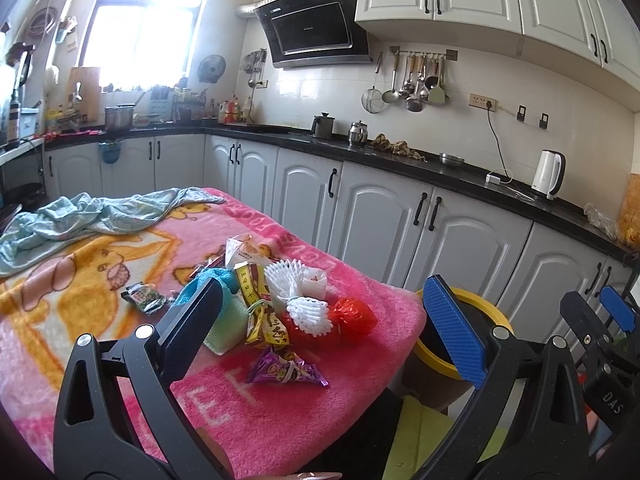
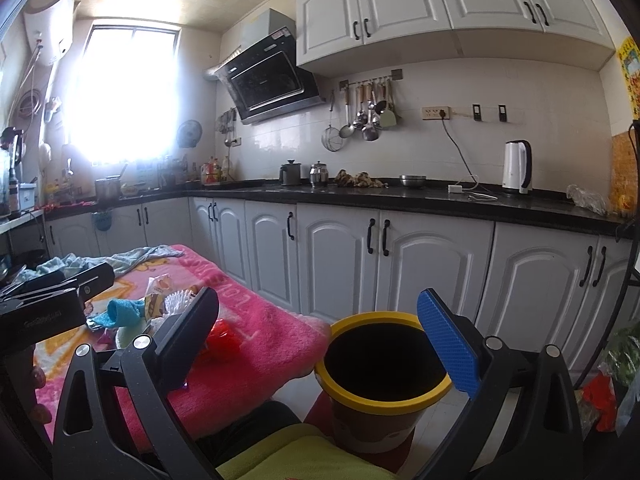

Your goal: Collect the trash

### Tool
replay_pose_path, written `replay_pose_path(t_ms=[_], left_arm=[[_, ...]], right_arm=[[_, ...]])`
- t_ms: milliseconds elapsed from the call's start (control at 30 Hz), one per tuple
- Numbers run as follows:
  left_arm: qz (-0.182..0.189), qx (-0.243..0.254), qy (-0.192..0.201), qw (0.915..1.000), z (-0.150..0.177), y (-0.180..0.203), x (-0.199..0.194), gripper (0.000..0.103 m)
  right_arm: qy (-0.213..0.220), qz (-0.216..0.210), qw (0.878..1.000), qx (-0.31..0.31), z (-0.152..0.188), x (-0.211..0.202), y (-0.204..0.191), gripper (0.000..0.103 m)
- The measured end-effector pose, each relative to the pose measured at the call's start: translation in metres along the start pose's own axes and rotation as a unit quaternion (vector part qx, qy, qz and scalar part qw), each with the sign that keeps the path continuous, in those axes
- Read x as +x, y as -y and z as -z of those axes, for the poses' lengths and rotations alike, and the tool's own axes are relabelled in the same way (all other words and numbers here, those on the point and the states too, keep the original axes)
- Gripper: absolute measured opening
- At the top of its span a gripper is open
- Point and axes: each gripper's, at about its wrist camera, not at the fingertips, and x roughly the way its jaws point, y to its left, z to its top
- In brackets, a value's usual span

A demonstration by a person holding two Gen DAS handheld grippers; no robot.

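A pile of trash lies on the pink blanket (image 1: 280, 420) over the table: white foam fruit nets (image 1: 286, 280), a red crinkled wrapper (image 1: 352, 314), yellow snack wrappers (image 1: 260, 320), a purple packet (image 1: 286, 370) and a dark packet (image 1: 143, 297). A yellow-rimmed bin (image 2: 384, 396) stands on the floor beside the table's right end. My left gripper (image 1: 326, 328) is open and empty, held above the near side of the pile. My right gripper (image 2: 324, 344) is open and empty, above the bin's mouth. The red wrapper also shows in the right wrist view (image 2: 224, 336).
A light blue cloth (image 1: 80, 216) lies crumpled at the blanket's far end, and a turquoise cloth (image 1: 216, 276) lies in the pile. White kitchen cabinets (image 1: 360, 208) with a black counter run behind the table. A white kettle (image 1: 550, 174) stands on the counter.
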Motion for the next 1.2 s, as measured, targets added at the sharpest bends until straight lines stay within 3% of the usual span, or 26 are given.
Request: replay_pose_path(t_ms=[733,1200], left_arm=[[-0.072,-0.067,0.008,0.9951,-0.008,-0.059,0.000,0.092],[-0.147,-0.127,-0.027,0.9807,-0.006,-0.128,0.016,0.092]], right_arm=[[-0.027,-0.131,0.988,-0.074,-0.016,0.032,-0.076,0.097],[-0.097,-0.219,0.960,-0.144,-0.004,0.088,-0.130,0.097]])
